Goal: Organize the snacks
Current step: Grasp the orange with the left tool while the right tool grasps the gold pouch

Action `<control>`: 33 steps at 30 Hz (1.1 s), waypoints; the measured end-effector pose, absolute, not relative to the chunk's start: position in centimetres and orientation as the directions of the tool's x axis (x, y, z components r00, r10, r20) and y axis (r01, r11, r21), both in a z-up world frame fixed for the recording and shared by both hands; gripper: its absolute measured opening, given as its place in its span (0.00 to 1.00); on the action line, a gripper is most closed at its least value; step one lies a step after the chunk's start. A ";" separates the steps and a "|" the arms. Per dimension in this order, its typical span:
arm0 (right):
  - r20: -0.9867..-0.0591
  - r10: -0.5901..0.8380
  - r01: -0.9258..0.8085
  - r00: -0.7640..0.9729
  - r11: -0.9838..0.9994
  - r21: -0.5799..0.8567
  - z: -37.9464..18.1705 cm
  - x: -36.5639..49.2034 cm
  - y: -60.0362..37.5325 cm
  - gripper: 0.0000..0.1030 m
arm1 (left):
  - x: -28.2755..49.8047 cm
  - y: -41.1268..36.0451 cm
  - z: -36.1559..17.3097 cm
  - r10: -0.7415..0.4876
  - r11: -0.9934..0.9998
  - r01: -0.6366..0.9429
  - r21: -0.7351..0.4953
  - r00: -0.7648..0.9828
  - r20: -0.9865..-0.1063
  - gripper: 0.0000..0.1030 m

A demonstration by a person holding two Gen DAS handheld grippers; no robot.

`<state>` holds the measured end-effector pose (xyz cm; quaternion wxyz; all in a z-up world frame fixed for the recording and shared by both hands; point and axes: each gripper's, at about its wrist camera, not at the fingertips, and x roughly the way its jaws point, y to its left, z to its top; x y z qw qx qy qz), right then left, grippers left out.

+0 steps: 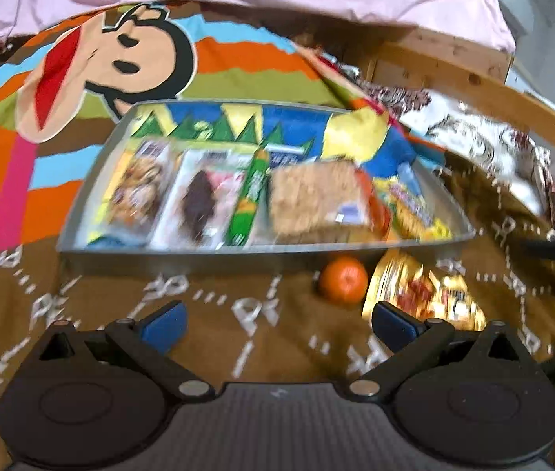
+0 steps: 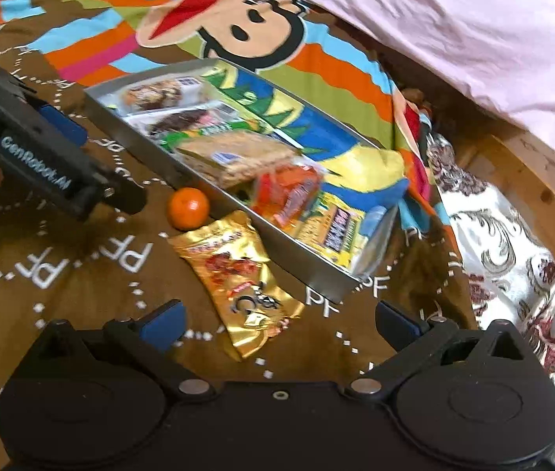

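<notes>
Two grippers hover with jaws spread wide and empty over a brown bedspread (image 2: pixel 81 274). Ahead of the left gripper (image 1: pixel 277 324) sits a metal tray (image 1: pixel 183 261) of snacks. Directly between the right gripper (image 2: pixel 279 324) fingers lies a gold snack pouch (image 2: pixel 238 274); beyond it, an orange (image 2: pixel 188 208) touches the tray wall.
</notes>
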<state>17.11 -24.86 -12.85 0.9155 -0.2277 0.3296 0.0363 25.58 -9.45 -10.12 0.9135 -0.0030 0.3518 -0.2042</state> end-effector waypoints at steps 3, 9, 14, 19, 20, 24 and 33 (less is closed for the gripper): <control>-0.623 -0.077 -0.213 0.779 0.901 -0.378 -13.1 17.9 -25.3 0.99 | 26.7 -10.4 -10.5 -0.411 0.902 0.395 -0.173 0.664 -0.625 0.99; -0.652 -0.003 -0.291 0.758 0.893 -0.343 -14.2 19.1 -25.3 0.99 | 28.0 -11.5 -11.4 -0.449 0.880 0.438 -0.183 0.644 -0.619 0.99; -0.660 0.037 -0.290 0.751 0.915 -0.279 -14.7 20.2 -26.0 0.99 | 28.3 -11.8 -12.1 -0.467 0.867 0.464 -0.180 0.634 -0.617 0.91; -0.671 0.114 -0.281 0.733 0.948 -0.146 -14.9 21.1 -27.1 0.91 | 28.4 -11.9 -12.3 -0.508 0.851 0.465 -0.245 0.608 -0.611 0.79; -0.672 0.123 -0.281 0.730 0.951 -0.131 -15.0 21.2 -27.1 0.89 | 28.3 -11.9 -12.3 -0.511 0.849 0.471 -0.241 0.610 -0.605 0.78; -0.669 0.147 -0.300 0.729 0.946 -0.119 -15.1 21.4 -26.6 0.81 | 28.5 -12.1 -12.5 -0.520 0.844 0.476 -0.249 0.608 -0.601 0.75; -0.677 0.152 -0.297 0.721 0.949 -0.104 -15.3 21.6 -26.6 0.78 | 28.1 -12.5 -12.4 -0.498 0.856 0.462 -0.232 0.617 -0.609 0.57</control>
